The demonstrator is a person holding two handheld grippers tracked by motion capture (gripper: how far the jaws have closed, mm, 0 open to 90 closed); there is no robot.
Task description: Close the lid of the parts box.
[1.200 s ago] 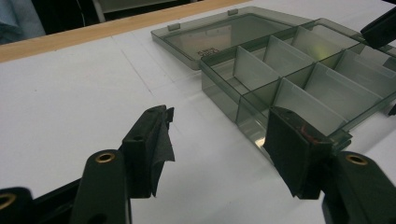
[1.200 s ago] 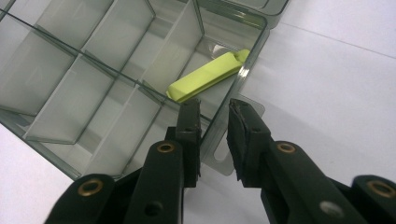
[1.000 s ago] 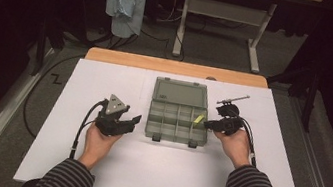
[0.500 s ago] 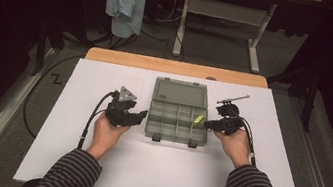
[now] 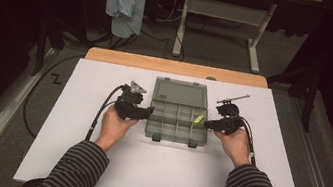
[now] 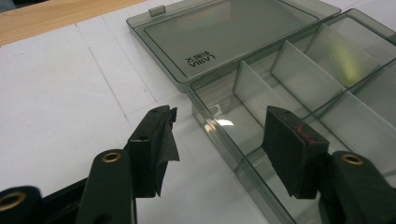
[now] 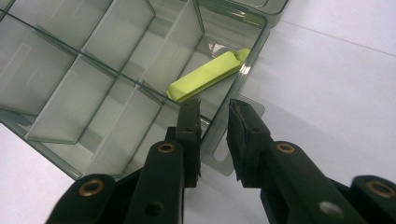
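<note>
Glossy smoky clear-plastic organiser box (image 5: 178,120), matt yellow plastic piece (image 7: 208,74), matt white tabletop (image 5: 152,172).

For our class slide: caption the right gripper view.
Right tool straddling the box wall, beside a yellow-green piece.

Left gripper (image 5: 147,112) moved right, up to organizer box (image 5: 178,116); fingers now straddling its wall

A clear grey plastic compartment box (image 5: 177,123) sits mid-table (image 5: 68,159), its lid (image 5: 179,93) lying open toward the far edge. A yellow-green flat plastic piece (image 5: 197,120) lies in its right-hand compartment. A thin metal rod (image 5: 233,99) lies near the far right corner.
</note>
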